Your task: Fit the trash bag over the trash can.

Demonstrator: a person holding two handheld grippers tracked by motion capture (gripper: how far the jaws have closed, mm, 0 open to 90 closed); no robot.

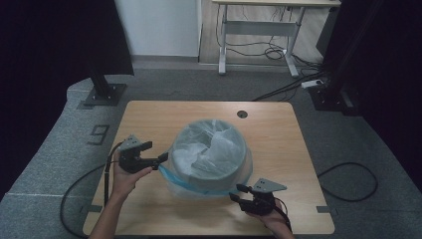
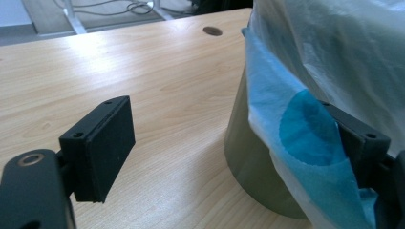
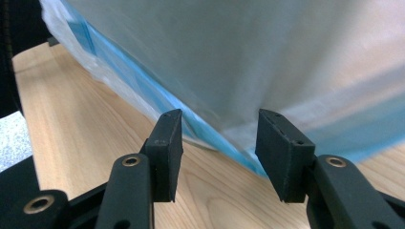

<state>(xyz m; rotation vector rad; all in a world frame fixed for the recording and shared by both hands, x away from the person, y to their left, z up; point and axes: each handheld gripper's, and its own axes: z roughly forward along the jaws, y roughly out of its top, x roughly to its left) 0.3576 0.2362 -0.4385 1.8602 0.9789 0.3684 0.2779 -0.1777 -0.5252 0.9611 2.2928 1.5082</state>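
Observation:
A grey round bin [image 1: 234,175] lined with a translucent bag [image 1: 211,149] that has a blue hem stands mid-table. My left gripper [image 1: 157,152] is at the bin's left side, open. In the left gripper view its jaws [image 2: 229,143] stand wide apart; the blue hem [image 2: 305,129] drapes over the right pad [image 2: 360,138], beside the bin wall [image 2: 248,162]. My right gripper [image 1: 236,193] sits at the bin's front right, open. The right gripper view has its jaws [image 3: 219,148] apart, with the bag's blue edge [image 3: 191,124] just beyond the fingertips and nothing pinched.
The wooden table [image 1: 278,134] has a round cable hole [image 1: 242,114] at its far edge. On the carpet stand a black stand [image 1: 102,89] at the far left, a white desk frame [image 1: 259,30] behind, and loose cables [image 1: 348,181] on the right.

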